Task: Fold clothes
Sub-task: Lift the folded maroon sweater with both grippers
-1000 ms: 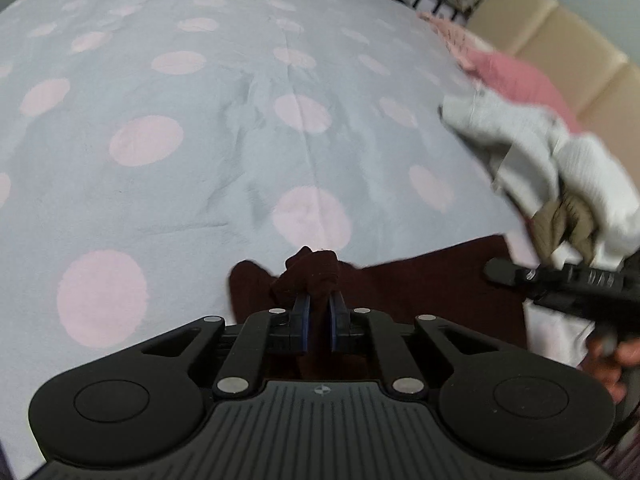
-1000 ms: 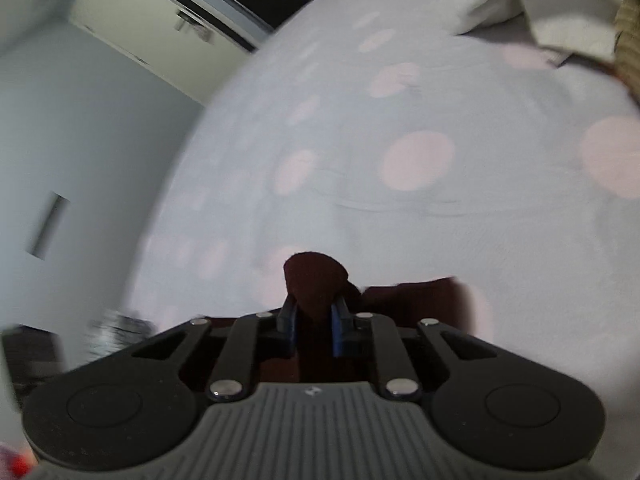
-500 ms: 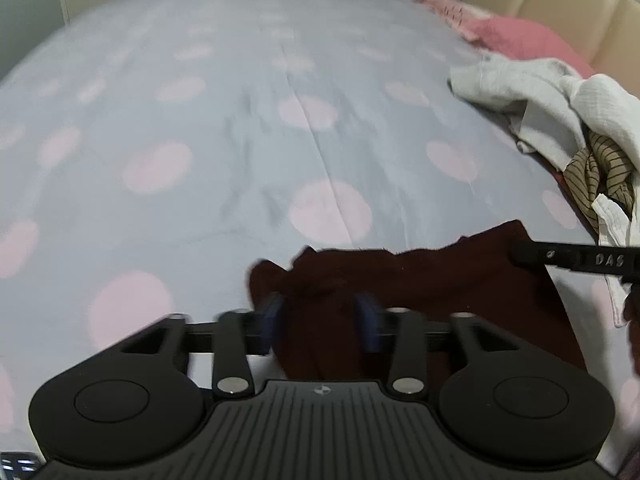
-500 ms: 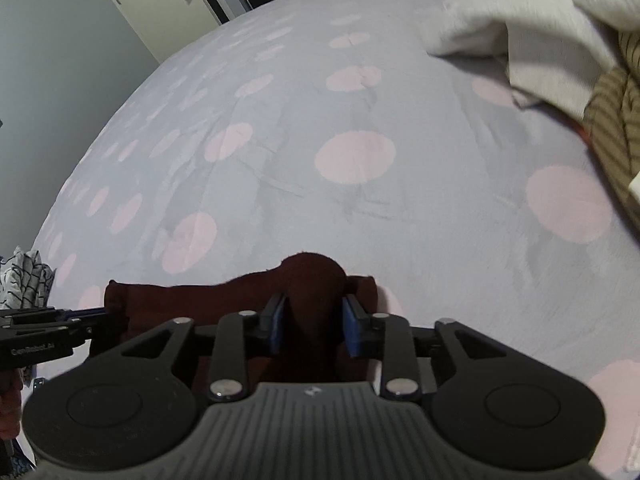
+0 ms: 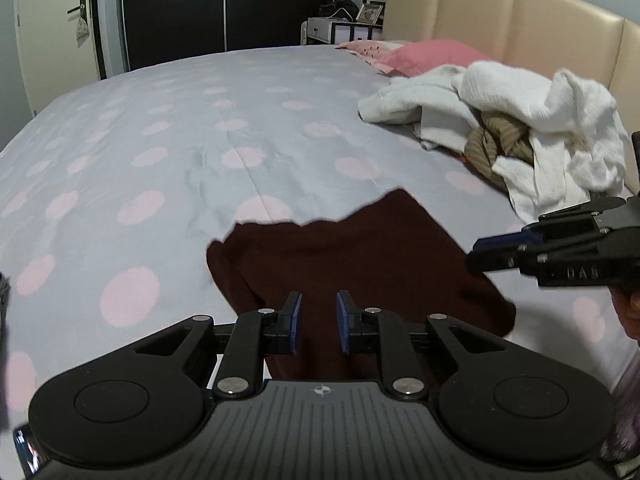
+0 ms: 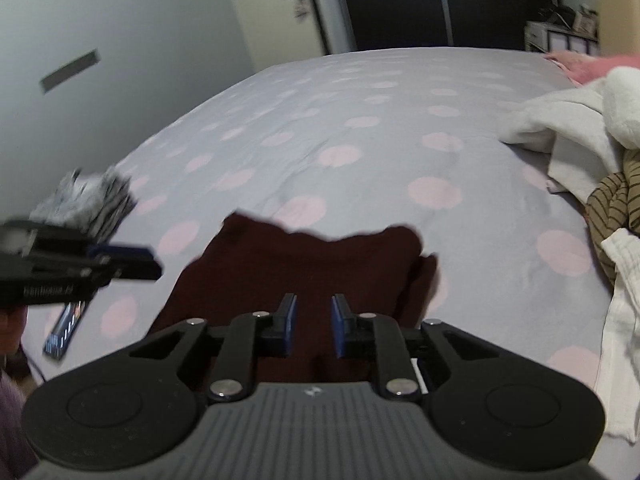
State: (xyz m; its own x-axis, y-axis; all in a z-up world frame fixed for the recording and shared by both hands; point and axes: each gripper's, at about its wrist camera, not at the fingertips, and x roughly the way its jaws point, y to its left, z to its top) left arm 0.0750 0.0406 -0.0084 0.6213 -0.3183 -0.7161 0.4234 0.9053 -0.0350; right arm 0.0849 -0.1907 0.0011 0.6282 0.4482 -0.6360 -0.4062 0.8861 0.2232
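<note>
In the left wrist view, the dark red garment (image 5: 352, 264) lies folded flat near the front edge of the bed (image 5: 200, 128), while a pile of white and striped clothes (image 5: 520, 128) near the headboard waits unfolded. The left gripper (image 5: 318, 320) has just been closing; its jaws stand apart, empty, above the garment. In the right wrist view, the right gripper (image 6: 312, 324) has done the same and hangs over the garment's near part, holding nothing.
</note>
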